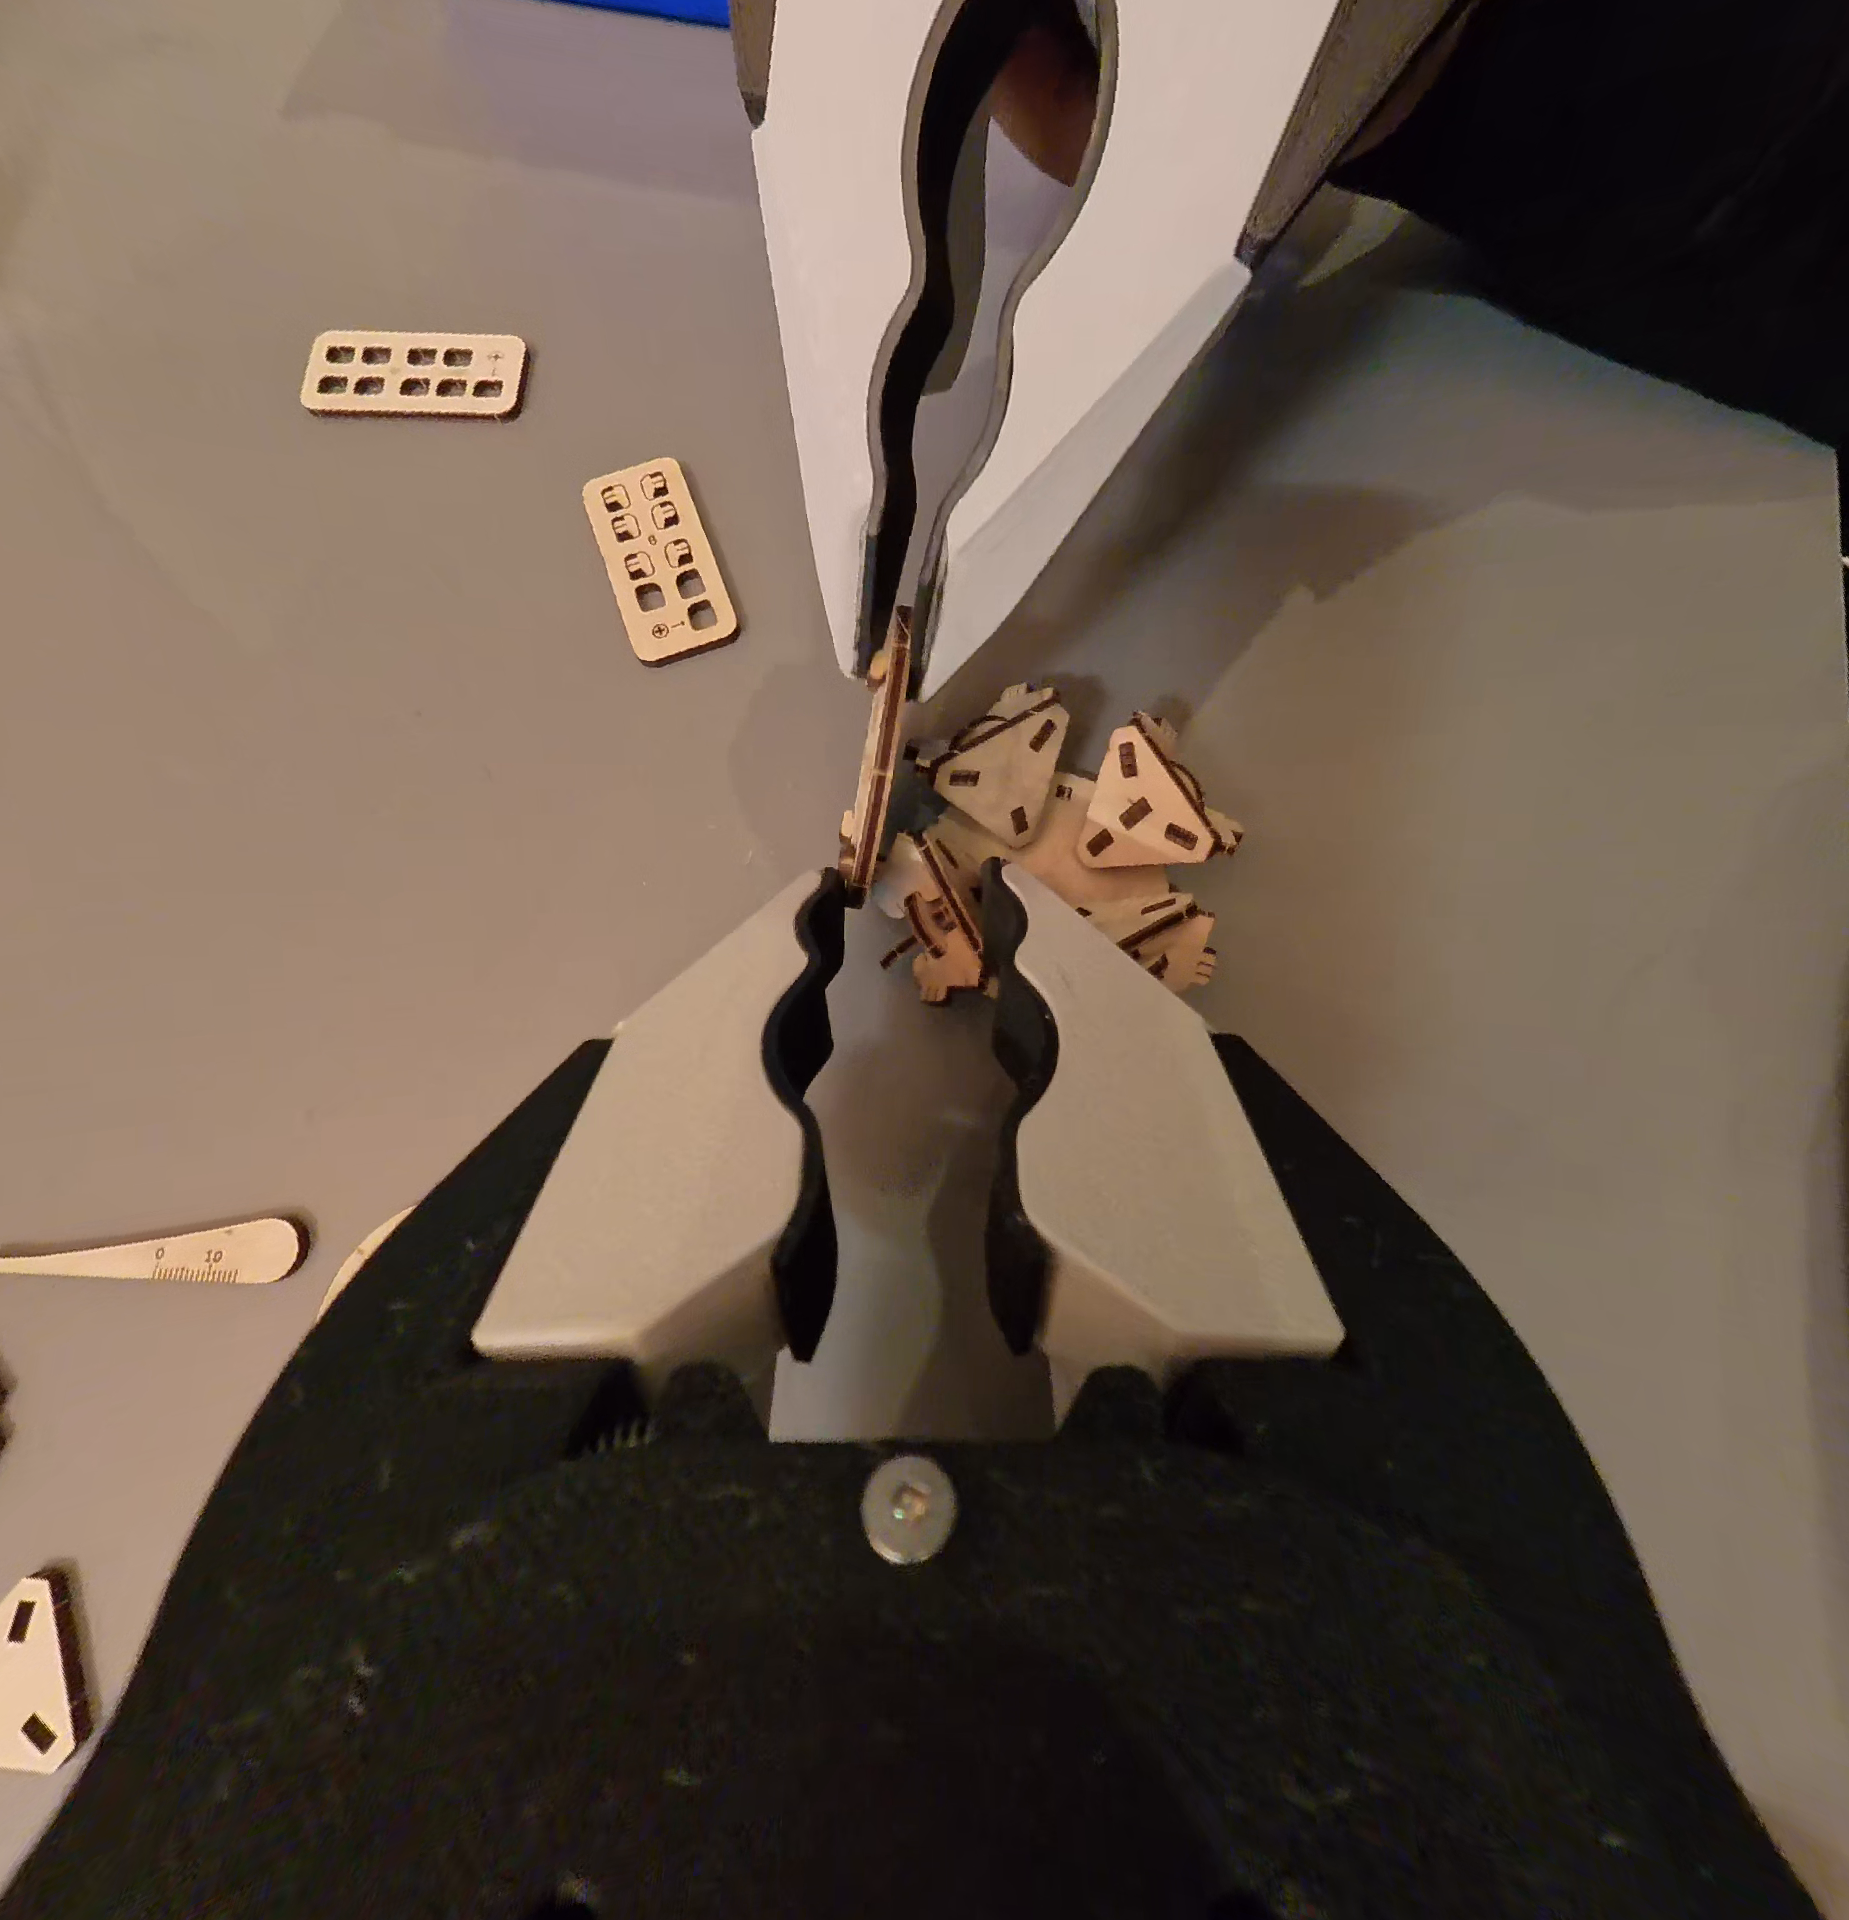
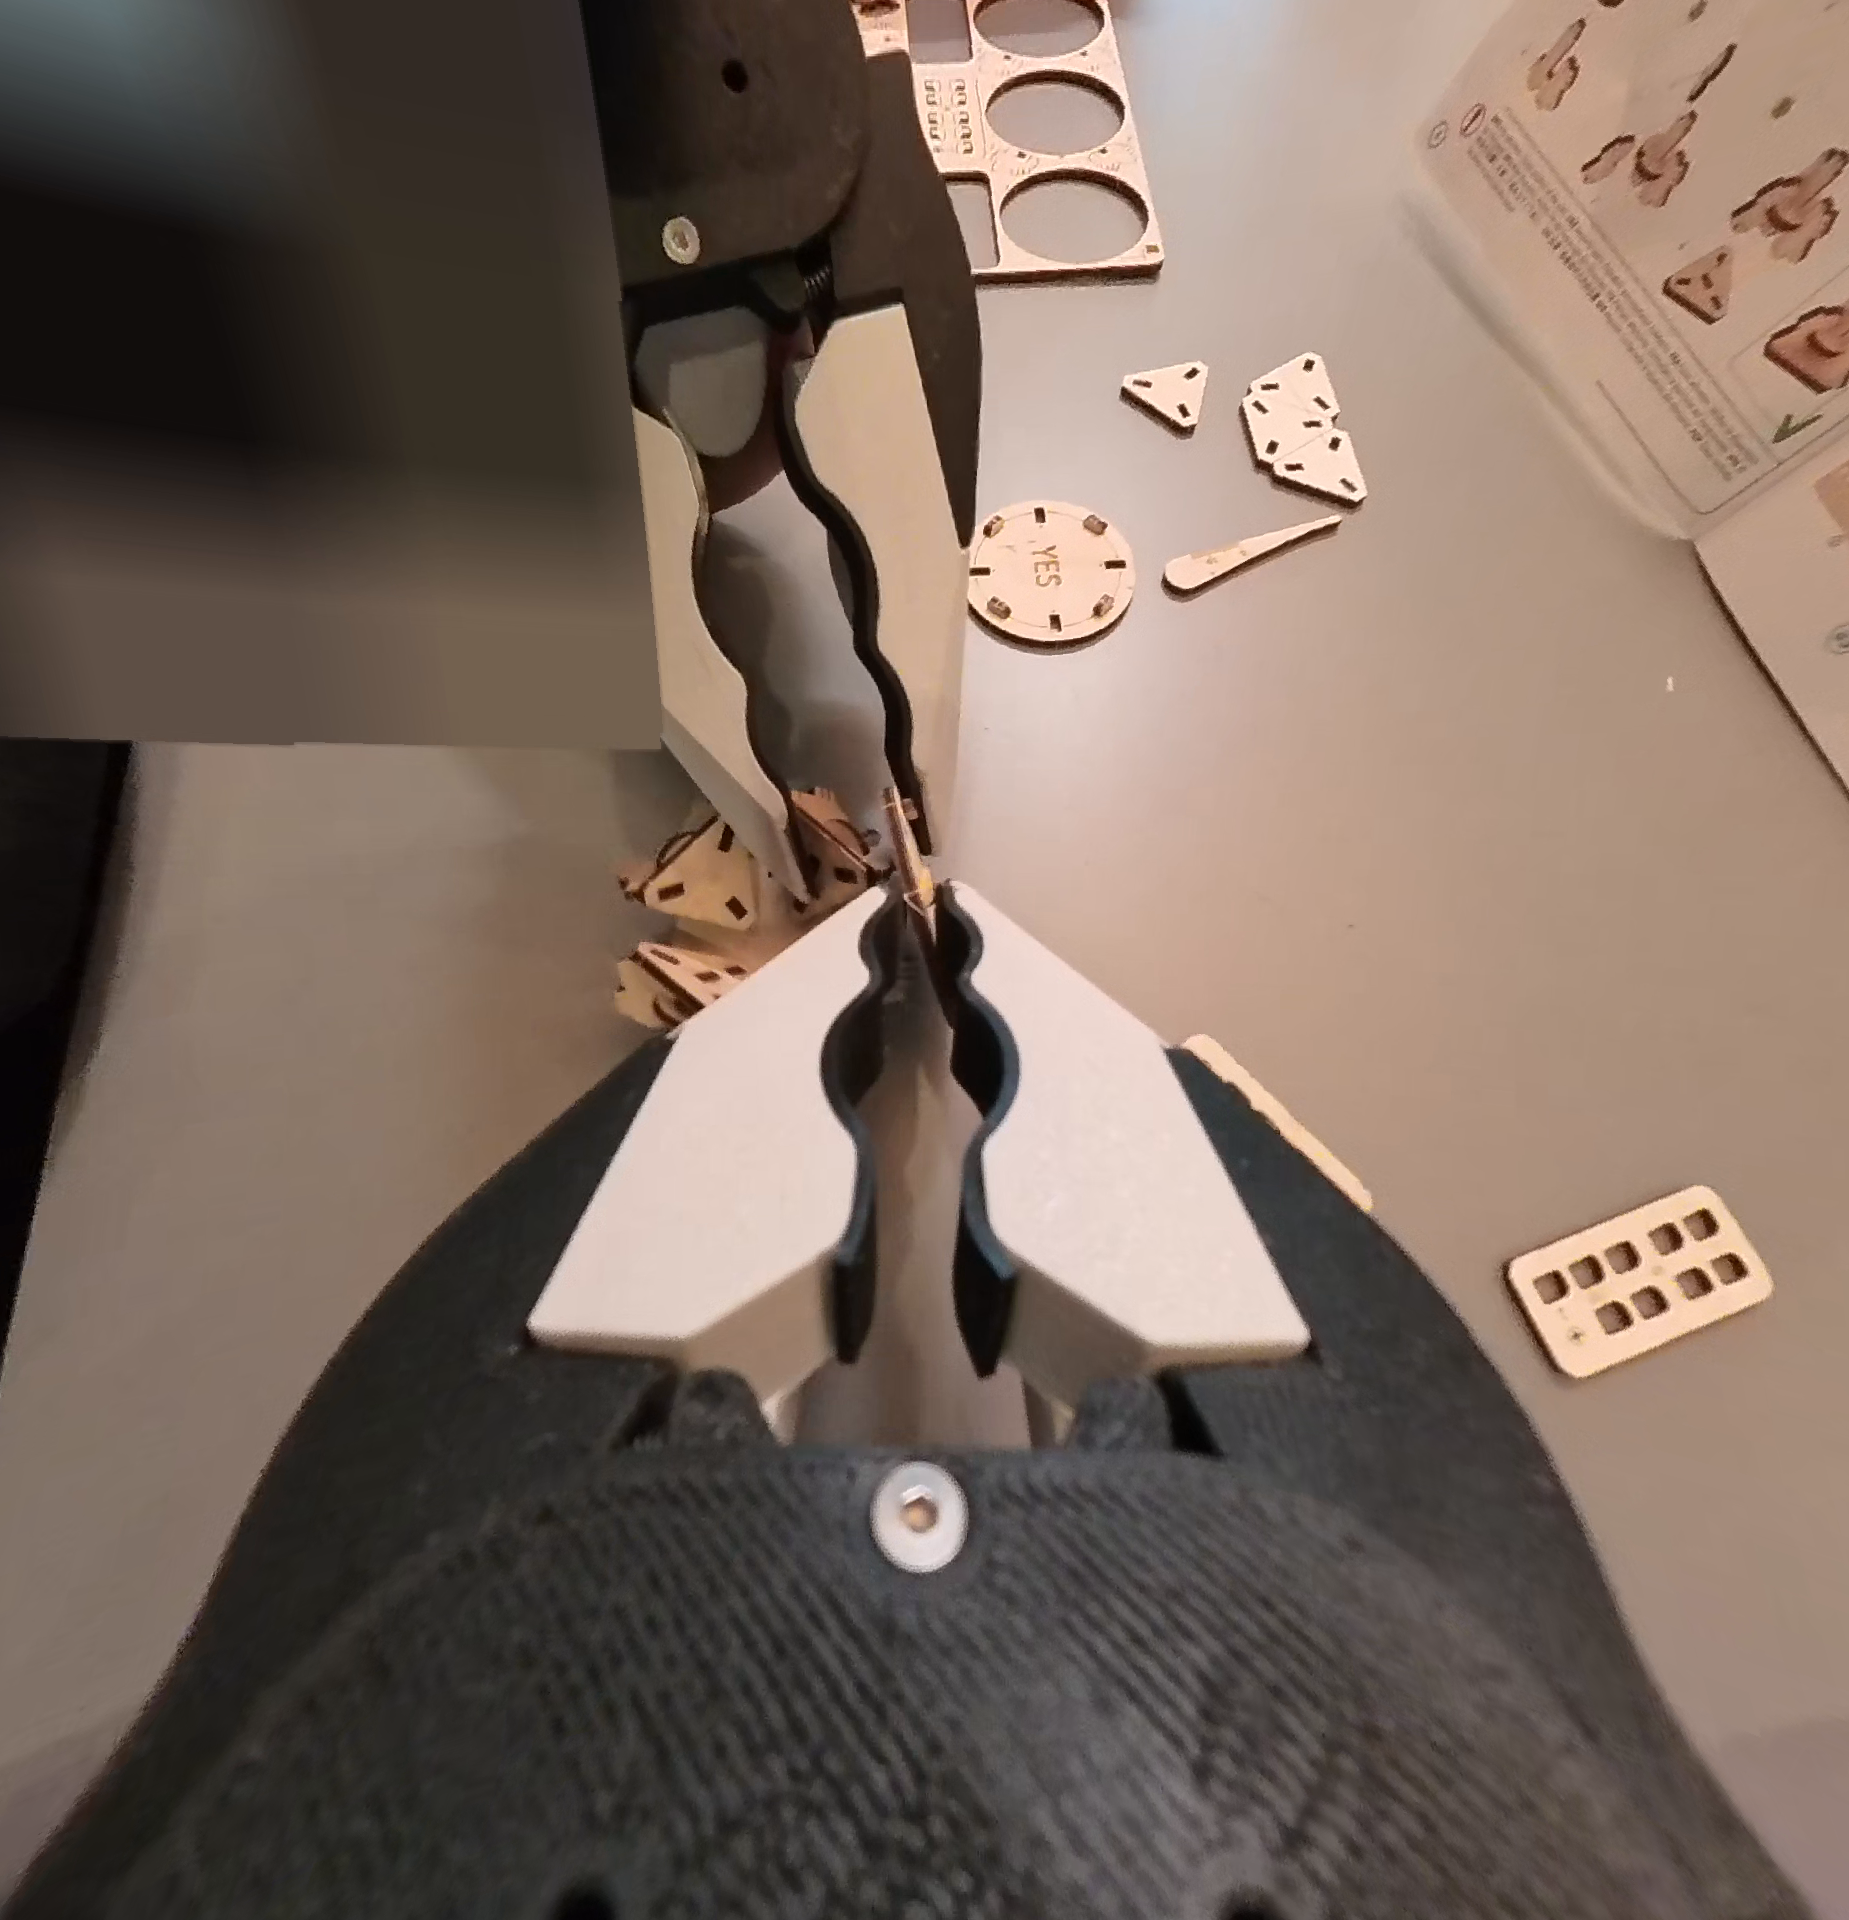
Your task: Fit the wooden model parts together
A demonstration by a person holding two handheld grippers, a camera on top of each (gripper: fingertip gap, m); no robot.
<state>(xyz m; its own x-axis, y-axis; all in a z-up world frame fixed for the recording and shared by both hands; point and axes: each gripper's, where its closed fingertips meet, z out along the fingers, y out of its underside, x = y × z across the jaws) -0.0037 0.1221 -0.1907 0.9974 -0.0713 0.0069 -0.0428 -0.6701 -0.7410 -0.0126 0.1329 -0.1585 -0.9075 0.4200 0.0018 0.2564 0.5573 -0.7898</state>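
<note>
Left wrist view shows the left gripper at centre frame with its fingers parted around one limb of a wooden puzzle assembly, a cluster of triangular plywood faces lying on the grey table. Its left pad touches the lower end of a thin plywood piece standing on edge, and its right pad lies against the assembly, though whether the pads press is unclear. From the upper centre the right gripper reaches down, clamped on the top end of that piece. Two rectangular slotted plates lie in the upper left, and a tapered wooden gauge lies at the left edge.

Right wrist view shows a round wooden disc, loose triangular panels, a cut-out plywood sheet and an instruction booklet in the upper right.
</note>
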